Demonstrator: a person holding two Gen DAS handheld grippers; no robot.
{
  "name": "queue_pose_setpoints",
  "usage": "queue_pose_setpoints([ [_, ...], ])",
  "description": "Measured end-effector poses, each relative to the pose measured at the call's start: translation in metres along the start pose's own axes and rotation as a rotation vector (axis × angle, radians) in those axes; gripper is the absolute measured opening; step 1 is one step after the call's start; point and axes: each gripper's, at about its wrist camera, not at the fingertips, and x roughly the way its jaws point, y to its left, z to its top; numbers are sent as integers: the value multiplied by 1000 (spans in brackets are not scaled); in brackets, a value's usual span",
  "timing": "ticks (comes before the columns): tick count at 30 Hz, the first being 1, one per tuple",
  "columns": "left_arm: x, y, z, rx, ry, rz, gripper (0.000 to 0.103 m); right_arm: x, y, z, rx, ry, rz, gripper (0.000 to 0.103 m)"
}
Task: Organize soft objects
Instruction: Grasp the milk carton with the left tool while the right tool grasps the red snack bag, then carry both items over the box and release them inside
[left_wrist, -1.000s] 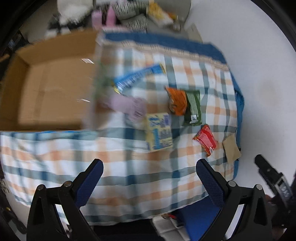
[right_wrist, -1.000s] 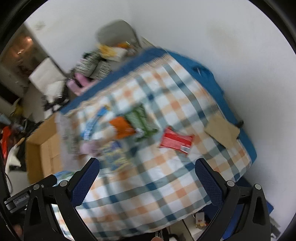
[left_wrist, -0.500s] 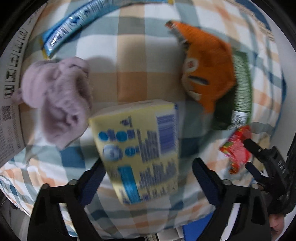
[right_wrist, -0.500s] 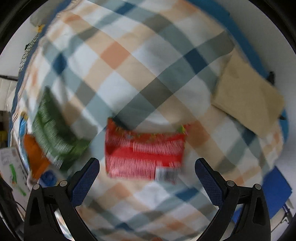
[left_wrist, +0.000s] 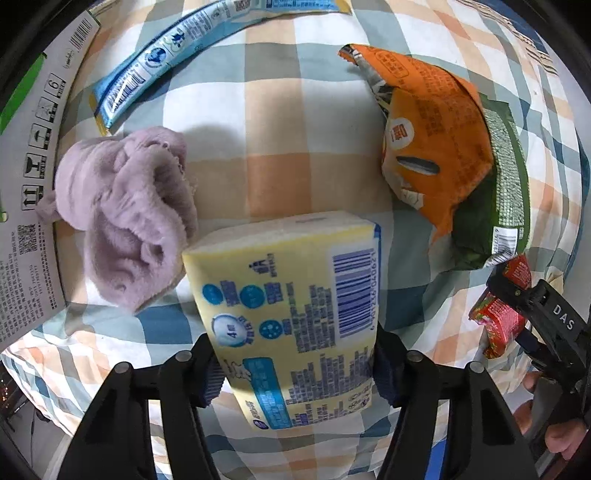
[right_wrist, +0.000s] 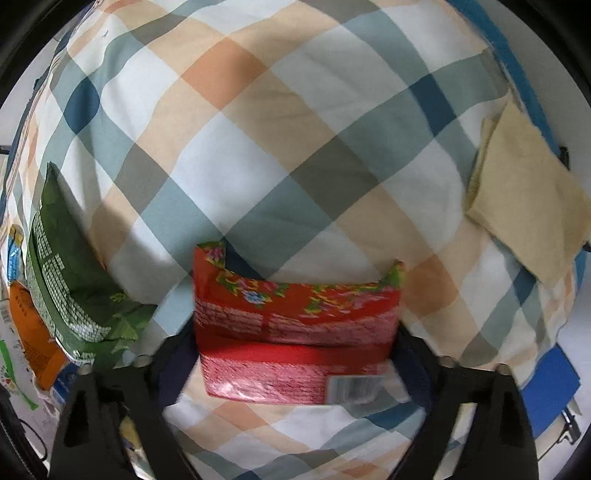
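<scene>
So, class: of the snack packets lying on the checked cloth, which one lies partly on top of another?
The orange packet: its lower edge overlaps the green packet. The long blue packet and the red packet lie apart, on nothing but cloth.

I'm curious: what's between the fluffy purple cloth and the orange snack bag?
Only bare checked cloth between the purple cloth and orange bag, in the left wrist view.

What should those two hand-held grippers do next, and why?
Probably lift both straight up: the left hand-held gripper is pressed against both sides of the yellow tissue pack, and the right hand-held gripper likewise clamps the red packet, both on the checked cloth.
</scene>
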Motion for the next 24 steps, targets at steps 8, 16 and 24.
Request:
queue_pose_setpoints([
  [8, -36, 7, -55, 59, -59, -34, 61, -4, -4, -35, -37, 14, 83, 89],
  [16, -128, 47, -117, 79, -222, -93, 61, -43, 34, -100, -211, -19, 199, 89],
  [24, -243, 154, -114, 3, -410, -114, 61, -146, 151, -153, -452, -92, 333, 89],
])
